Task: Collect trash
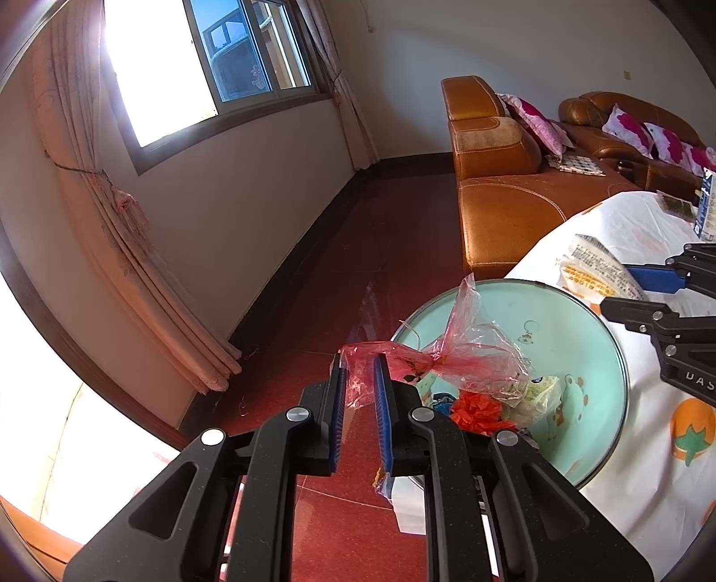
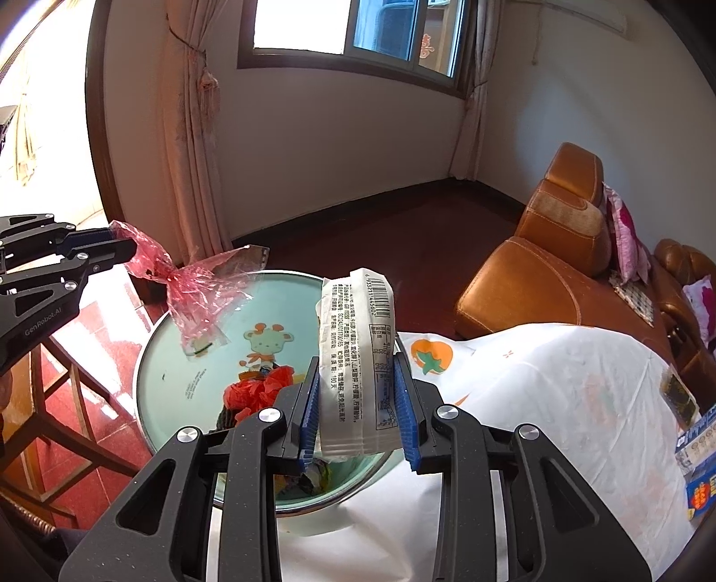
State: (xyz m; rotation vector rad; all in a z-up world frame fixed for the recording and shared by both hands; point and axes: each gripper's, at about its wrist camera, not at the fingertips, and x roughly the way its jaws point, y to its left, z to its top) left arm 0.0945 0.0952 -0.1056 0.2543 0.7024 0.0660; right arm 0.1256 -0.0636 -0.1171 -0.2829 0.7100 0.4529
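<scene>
Left gripper (image 1: 360,394) has a twisted pink plastic bag (image 1: 452,358) between its blue pads, jaws nearly together with only the thin film in the gap; the rest of the bag trails out over the pale green tray (image 1: 622,358). Right gripper (image 2: 358,403) is pinching a white snack wrapper (image 2: 358,353) across its width, printed text and barcode facing up, held above the tray's near edge.

Both pieces look feather-light and limp; the film should crumple and slip (a grip on the knotted, bunched neck looks safest); the wrapper seems a touch stiffer, creased, probably glossy, so a squeeze across the middle should hold it without tearing.

The tray is round, with a cartoon giraffe printed on it, and already carries crumpled red paper (image 2: 259,387) and other scraps; it sits partly over the edge of a table under a white cloth with orange fruit prints (image 2: 559,403).

Beyond that, a red tiled floor (image 1: 313,304), an orange leather sofa (image 1: 501,197) with pink cushions, a window (image 2: 358,31) blazing with sun, and tied-back curtains (image 2: 188,147); a wooden chair (image 2: 62,380) stands beside the tray.
</scene>
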